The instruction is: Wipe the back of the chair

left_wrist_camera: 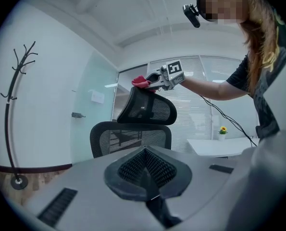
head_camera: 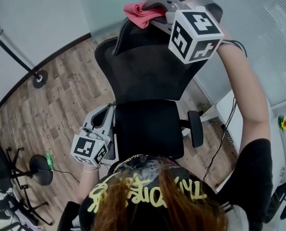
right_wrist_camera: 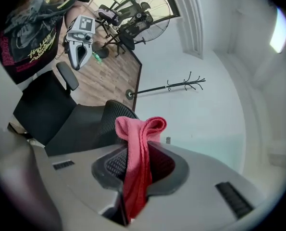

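— Where was the cloth?

— The folded pink cloth (right_wrist_camera: 139, 148) was clamped in the right tongs (right_wrist_camera: 133, 177). That gripper's own view showed both pads shut on it, with a loop sticking out past the tips. In the head view it sat at 12 o'clock of the black mesh office chair (head_camera: 147, 71), at the very top of the back.

— And the other hand?

— The left tongs (left_wrist_camera: 145, 170) were pressed together with nothing between them. The head view put them at 9 o'clock of the seat, just beside its left edge and low down.

— What did the left gripper view add?

— It looked up at the chair's front and showed the cloth lying on the crown of the curved headrest (left_wrist_camera: 147, 107). It also showed a tall black coat stand (left_wrist_camera: 15, 105) at 9 o'clock and white slatted blinds (left_wrist_camera: 200, 105) behind. Only the right gripper view caught a standing fan (right_wrist_camera: 143, 11), at 12 o'clock.

— The room?

— There was a wood-plank floor (head_camera: 61, 105), pale walls and a frosted glass panel (left_wrist_camera: 92, 109). A white surface (left_wrist_camera: 215, 146) stood at 3 o'clock of the chair, carrying a small potted yellow flower (left_wrist_camera: 223, 129).
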A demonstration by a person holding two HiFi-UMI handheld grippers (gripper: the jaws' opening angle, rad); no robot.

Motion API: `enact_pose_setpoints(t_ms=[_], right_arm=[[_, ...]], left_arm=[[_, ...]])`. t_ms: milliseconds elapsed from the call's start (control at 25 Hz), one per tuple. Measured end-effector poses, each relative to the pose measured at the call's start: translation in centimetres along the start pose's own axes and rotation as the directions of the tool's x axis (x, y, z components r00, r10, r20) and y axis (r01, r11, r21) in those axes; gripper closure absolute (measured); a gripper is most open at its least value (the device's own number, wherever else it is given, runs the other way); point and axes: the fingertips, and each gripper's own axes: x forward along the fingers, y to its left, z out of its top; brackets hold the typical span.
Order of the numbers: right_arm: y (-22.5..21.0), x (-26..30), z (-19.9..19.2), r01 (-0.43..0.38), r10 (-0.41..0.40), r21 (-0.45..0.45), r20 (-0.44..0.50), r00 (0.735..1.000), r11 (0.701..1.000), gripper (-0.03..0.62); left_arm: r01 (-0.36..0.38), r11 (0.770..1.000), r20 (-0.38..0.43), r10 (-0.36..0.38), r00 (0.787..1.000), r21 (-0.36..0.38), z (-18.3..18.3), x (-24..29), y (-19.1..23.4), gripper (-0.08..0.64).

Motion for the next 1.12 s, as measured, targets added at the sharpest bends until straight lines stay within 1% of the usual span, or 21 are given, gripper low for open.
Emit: enact_pose_setpoints(t_ms=[120, 240, 360, 440, 600, 760, 840, 920, 1000, 1120], right_arm=[[-0.1, 0.3, 0.7, -0.031, 0.031, -0.040, -0.008, 0.999, 0.999, 0.518], [-0.1, 0.9, 1.9, -0.037, 0.037, -0.083, -0.005, 0.999, 0.996, 0.518], [0.2, 1.4, 3.0, -0.029, 0.025, -0.173, -0.026, 0.999, 0.984, 0.520], [0.1, 1.5, 3.3, -0.024, 0.011, -0.244, -0.054, 0.999, 0.970, 0.520], [0.6, 1.5, 3.9, -0.028, 0.001, -0.335, -0.081, 0.997, 0.942, 0.520], [2.0, 1.8, 5.8, -0.056, 0.023, -0.436, -0.082, 0.996, 0.898, 0.520], [3.0, 2.3, 6.6, -0.073, 0.037, -0.469, -0.085, 0.996, 0.880, 0.520], [4.2, 3.1, 6.9, -0.102, 0.066, -0.473, -0.092, 0.994, 0.875, 0.520], [4.0, 3.2, 7.7, -0.086, 0.044, -0.494, -0.095, 0.995, 0.865, 0.520], [3.6, 3.2, 8.4, -0.066, -0.001, -0.551, -0.121, 0.993, 0.832, 0.523]], left_arm=[[0.000, 1.000, -0.001, 0.000, 1.000, 0.003, -0.1, -0.4, -0.2, 0.569], [-0.007, 1.000, 0.003, 0.007, 1.000, 0.001, 0.1, -0.7, -0.1, 0.569], [-0.008, 1.000, 0.009, 0.008, 1.000, 0.003, 0.3, -0.9, -0.3, 0.569], [-0.010, 1.000, 0.011, 0.010, 1.000, 0.005, 0.4, -1.1, -0.3, 0.570], [-0.019, 1.000, 0.011, 0.019, 1.000, -0.001, 0.3, -1.6, -0.3, 0.569], [-0.037, 0.999, 0.016, 0.037, 0.999, -0.003, 0.0, -1.9, -0.4, 0.569], [-0.047, 0.999, 0.020, 0.047, 0.999, -0.003, 0.1, -2.2, -0.4, 0.569], [-0.057, 0.998, 0.021, 0.058, 0.998, -0.005, 0.1, -2.5, -0.2, 0.569], [-0.067, 0.998, 0.017, 0.067, 0.998, -0.008, -0.1, -2.9, 0.0, 0.569], [-0.077, 0.997, 0.010, 0.077, 0.997, -0.014, -0.3, -3.4, 0.3, 0.569]])
